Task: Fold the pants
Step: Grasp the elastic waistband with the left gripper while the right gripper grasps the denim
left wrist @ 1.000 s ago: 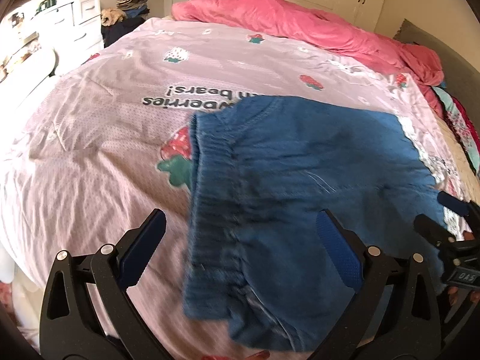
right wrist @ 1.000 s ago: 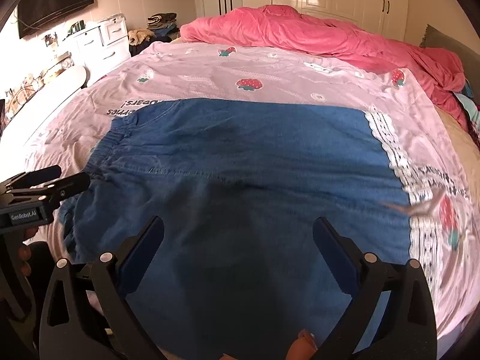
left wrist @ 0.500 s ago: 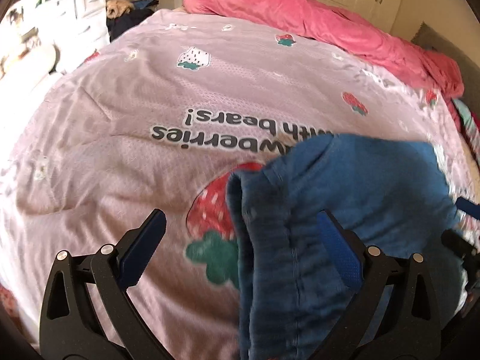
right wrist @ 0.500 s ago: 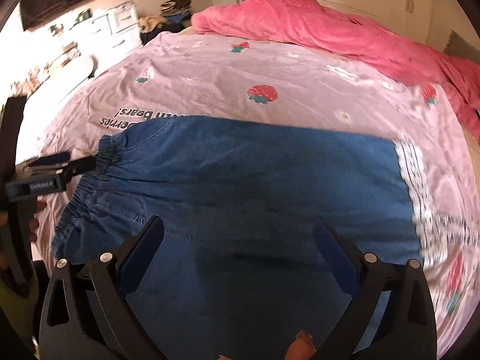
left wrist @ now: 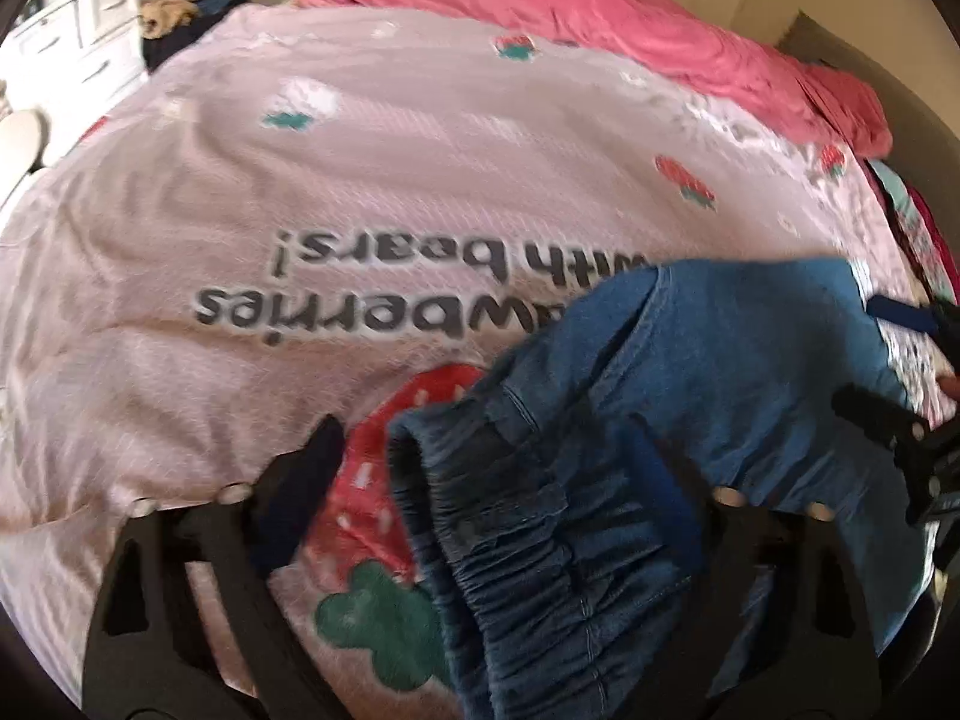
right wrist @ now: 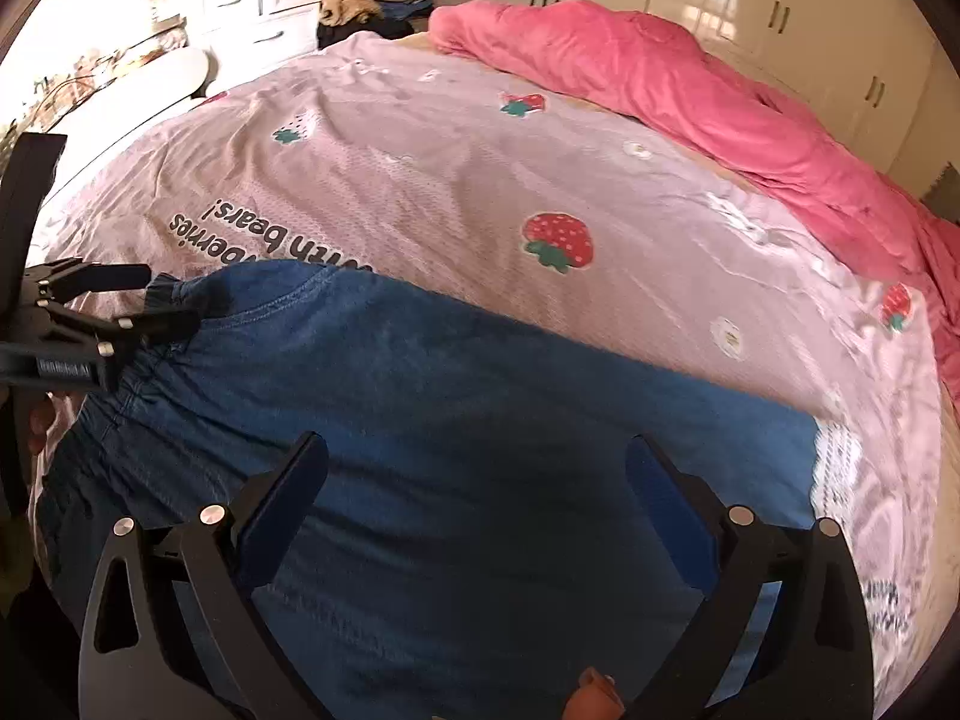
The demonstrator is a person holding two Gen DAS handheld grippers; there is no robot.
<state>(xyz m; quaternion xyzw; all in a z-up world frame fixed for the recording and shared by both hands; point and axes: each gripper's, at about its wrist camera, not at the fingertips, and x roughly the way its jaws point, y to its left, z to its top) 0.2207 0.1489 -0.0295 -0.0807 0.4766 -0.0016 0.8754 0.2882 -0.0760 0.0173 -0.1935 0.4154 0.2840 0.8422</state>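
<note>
Blue denim pants lie spread on a pink strawberry-print bedspread. Their gathered elastic waistband is at the left end and lies between the open jaws of my left gripper, low over the cloth. In the right wrist view the left gripper sits at the waistband's far corner. My right gripper is open over the middle of the pants, with nothing between its jaws. It also shows at the right edge of the left wrist view.
A crumpled pink duvet lies along the far side of the bed. White drawers and a pile of clothes stand beyond the bed at the back left. White wardrobe doors line the back wall.
My left gripper has moved forward and down to the waistband, which now lies between its jaws. My right gripper has moved forward over the pants. Both stay open.
</note>
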